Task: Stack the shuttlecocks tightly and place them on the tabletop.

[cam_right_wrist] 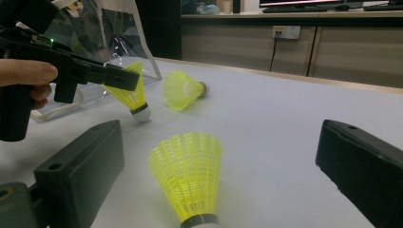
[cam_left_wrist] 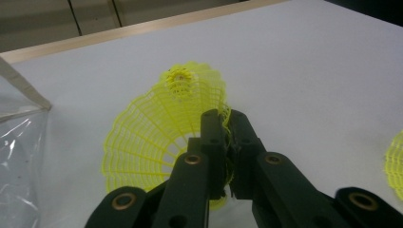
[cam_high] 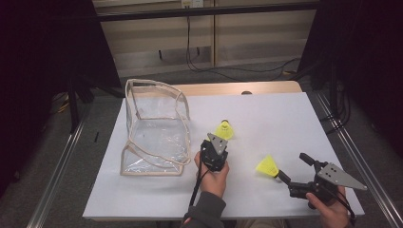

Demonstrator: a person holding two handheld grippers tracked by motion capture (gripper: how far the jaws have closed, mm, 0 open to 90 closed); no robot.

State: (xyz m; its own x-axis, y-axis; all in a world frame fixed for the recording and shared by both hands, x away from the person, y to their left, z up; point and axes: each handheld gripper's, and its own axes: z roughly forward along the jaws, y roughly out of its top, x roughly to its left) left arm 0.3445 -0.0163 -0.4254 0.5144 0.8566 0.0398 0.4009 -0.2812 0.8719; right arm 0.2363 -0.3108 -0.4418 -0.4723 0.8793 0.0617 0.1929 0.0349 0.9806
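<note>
Here, a white table (cam_high: 266, 118) is seen from the high view, and on its left part a clear plastic bag (cam_high: 157, 128) with cream trim is stood open. Just right of the bag the left gripper (cam_high: 216, 142) is held by a hand (cam_high: 214, 173); its jaws are clamped on the rim of a yellow shuttlecock's skirt (cam_left_wrist: 157, 133), as is shown in the left gripper view, where the mesh is pinched between the two black jaws. In the right gripper view this shuttlecock (cam_right_wrist: 130, 95) is seen gripped with its white cork down, though whether the cork touches the table cannot be told. A second shuttlecock (cam_right_wrist: 183, 90) is laid on its side on the table just beyond — near the bag but apart from it. Toward the right front of the table the right gripper (cam_high: 294, 168) is held low, its jaws spread wide and nothing pressed by them. A third shuttlecock (cam_high: 267, 167) is lain between those open jaws — its cork towards the gripper, its skirt pointed away.
</note>
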